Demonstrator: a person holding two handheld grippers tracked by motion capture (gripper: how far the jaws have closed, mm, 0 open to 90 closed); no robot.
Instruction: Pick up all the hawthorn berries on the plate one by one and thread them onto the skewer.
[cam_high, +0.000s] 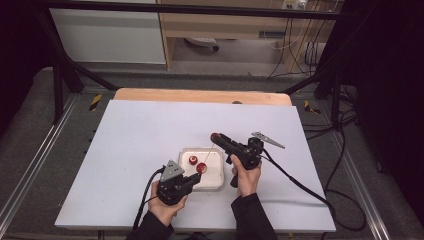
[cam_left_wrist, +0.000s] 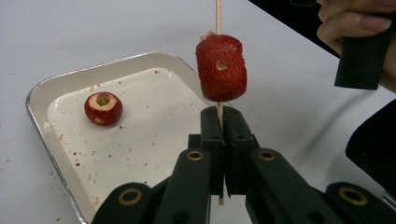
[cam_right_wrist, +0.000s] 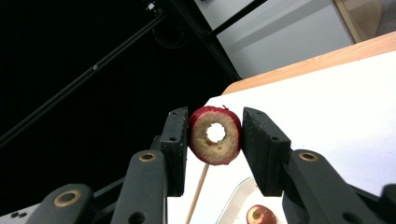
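tray (cam_left_wrist: 42, 91): shiny metal | skewer (cam_left_wrist: 217, 14): pale wood | table (cam_high: 140, 130): matt white

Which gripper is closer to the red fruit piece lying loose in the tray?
Left. The left gripper sits at the tray's near edge, just beside the loose fruit piece, clamping a skewer. The right gripper is beyond the tray's far corner, holding another ring.

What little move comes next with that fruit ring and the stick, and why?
Probably lower the right gripper so its cored fruit ring slides onto the skewer. The left gripper holds that skewer upright, one red piece already threaded.
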